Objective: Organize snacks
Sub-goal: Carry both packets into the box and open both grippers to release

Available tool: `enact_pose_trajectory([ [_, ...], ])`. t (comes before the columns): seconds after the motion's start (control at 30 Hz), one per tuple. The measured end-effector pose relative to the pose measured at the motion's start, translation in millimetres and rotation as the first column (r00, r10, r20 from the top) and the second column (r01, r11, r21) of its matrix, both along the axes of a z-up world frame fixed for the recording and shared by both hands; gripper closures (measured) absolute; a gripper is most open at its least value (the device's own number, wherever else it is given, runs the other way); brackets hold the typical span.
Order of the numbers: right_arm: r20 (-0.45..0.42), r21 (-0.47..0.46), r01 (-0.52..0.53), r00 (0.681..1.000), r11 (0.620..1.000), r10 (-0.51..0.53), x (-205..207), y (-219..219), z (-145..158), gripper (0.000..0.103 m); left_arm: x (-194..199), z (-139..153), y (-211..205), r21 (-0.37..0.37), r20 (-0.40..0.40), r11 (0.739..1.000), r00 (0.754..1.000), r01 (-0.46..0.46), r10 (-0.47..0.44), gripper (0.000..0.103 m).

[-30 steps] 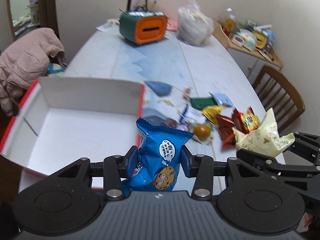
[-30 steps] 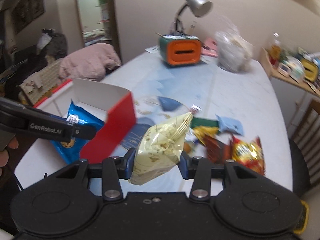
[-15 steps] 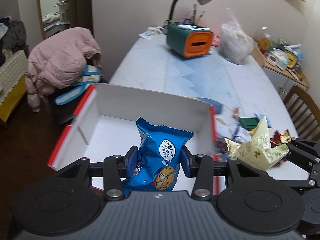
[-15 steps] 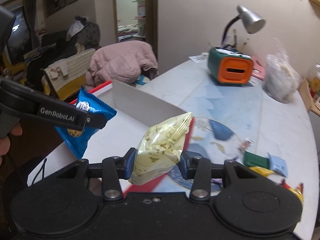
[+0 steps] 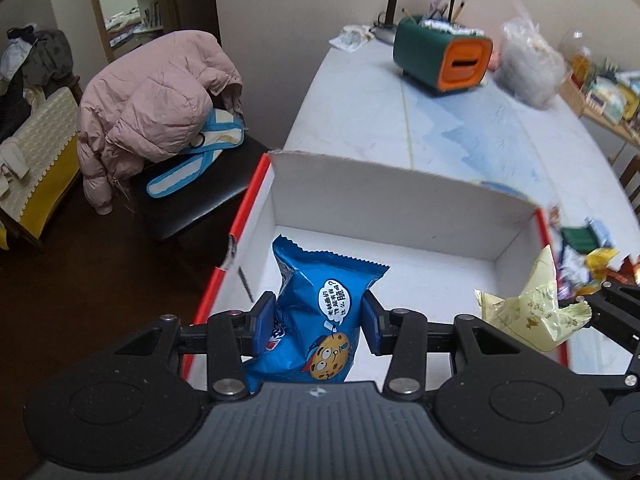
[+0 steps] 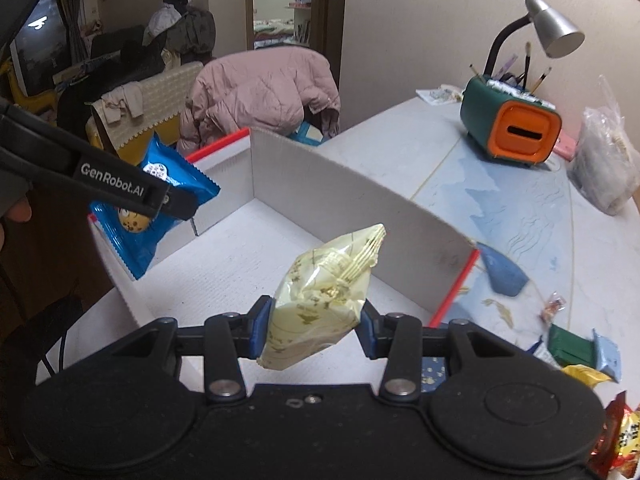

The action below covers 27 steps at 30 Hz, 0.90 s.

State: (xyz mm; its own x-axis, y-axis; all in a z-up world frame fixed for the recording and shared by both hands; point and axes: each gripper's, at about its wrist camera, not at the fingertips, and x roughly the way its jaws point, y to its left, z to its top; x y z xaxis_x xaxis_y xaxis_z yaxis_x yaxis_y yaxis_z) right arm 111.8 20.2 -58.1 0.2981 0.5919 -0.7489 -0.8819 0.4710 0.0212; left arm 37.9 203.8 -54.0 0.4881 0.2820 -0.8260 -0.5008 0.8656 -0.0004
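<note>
2 upright packets (image 5: pixel 320 320) (image 6: pixel 324 300) gripped above box (image 5: pixel 400 208).

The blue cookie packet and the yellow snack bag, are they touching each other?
Apart. The right wrist view shows bare box floor between the blue cookie packet and the yellow snack bag.

Both wrist cams sit close above the white box (image 5: pixel 400 200), facing its far wall; both see the orange-green holder (image 6: pixel 516 128) beyond.

A blue cookie packet (image 5: pixel 324 316) is held upright above the white, red-edged box (image 5: pixel 400 200). At its three o'clock, a pale yellow packet (image 5: pixel 532 308) is held tilted.
</note>
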Motion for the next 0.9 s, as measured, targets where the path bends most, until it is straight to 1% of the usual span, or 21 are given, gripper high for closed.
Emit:
enact_pose_trajectory([
  [0.1, -0.036, -0.015, -0.004, 0.999, 1.000, 0.004, 2.4, 8.2, -9.4, 0.061, 5.7, -10.5, 7.6, 0.001, -0.031, 1.000, 0.999, 0.010, -0.010, 0.059],
  [0.3, -0.063, -0.056, -0.010, 0.998, 0.998, 0.006, -0.2, 19.2, -23.2, 0.061, 11.1, -29.4, 14.7, -0.004, -0.087, 1.000, 0.996, 0.026, -0.026, 0.059],
  [0.53, -0.067, -0.089, 0.002, 0.998, 0.996, -0.008, -4.6, 26.0, -32.0, 0.058, 8.7, -44.7, 14.5, -0.015, -0.118, 0.999, 0.992, 0.044, -0.045, 0.059],
  [0.73, -0.067, -0.090, 0.016, 0.998, 0.996, -0.022, -5.8, 25.5, -32.0, 0.055, 4.7, -48.7, 12.1, -0.019, -0.115, 0.998, 0.991, 0.061, -0.063, 0.059],
  [0.83, -0.073, -0.080, 0.033, 0.997, 0.996, -0.039, -4.9, 21.6, -30.5, 0.054, 2.5, -47.7, 10.9, -0.027, -0.104, 0.998, 0.992, 0.063, -0.066, 0.055],
  [0.9, -0.076, -0.069, 0.046, 0.996, 0.997, -0.051, -5.7, 17.7, -28.7, 0.052, 0.5, -45.6, 11.1, -0.031, -0.089, 0.998, 0.994, 0.061, -0.064, 0.044],
])
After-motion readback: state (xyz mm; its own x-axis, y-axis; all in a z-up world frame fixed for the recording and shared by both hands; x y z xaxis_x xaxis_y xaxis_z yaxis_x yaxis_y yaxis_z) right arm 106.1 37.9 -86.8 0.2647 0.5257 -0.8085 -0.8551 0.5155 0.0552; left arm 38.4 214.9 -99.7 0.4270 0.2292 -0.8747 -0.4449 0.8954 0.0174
